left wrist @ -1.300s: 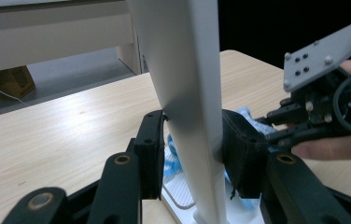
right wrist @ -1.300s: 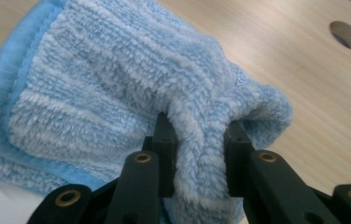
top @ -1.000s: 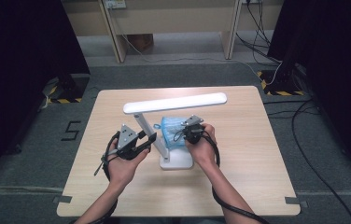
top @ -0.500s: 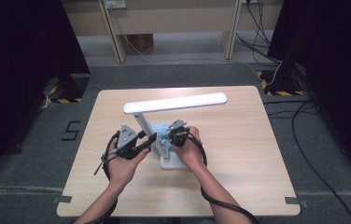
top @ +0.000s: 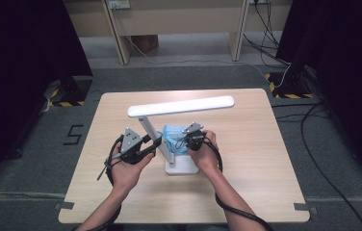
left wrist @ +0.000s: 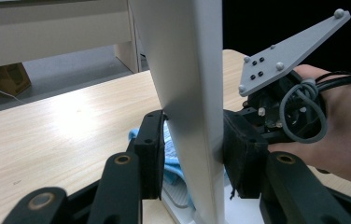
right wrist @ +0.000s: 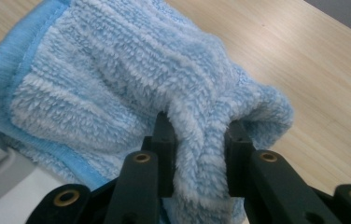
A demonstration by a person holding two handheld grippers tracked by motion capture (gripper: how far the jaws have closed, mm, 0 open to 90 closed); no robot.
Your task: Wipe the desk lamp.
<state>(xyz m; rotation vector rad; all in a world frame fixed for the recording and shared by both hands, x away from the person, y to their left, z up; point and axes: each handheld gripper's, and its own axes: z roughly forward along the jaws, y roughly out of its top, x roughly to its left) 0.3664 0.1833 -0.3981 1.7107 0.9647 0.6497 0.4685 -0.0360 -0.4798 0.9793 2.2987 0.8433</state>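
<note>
One blue cloth (right wrist: pixel 131 88): a fold pinched between the right gripper's (right wrist: pixel 199 154) jaws, resting against the lamp's base (top: pixel 184 166), just right of its stem (left wrist: pixel 190 102). One white lamp (top: pixel 181 107) on the table (top: pixel 265 159): stem clamped between the left gripper's (left wrist: pixel 190 149) jaws, low, just above the base; light bar level overhead. Two grippers, one either side of the stem. No containers among these items.

Lab: black curtains (top: pixel 20 57), taped floor (top: pixel 285 79), cables (top: pixel 265 24).

Light-blue cloth (right wrist: pixel 131 84), white lamp (top: pixel 179 107)
</note>
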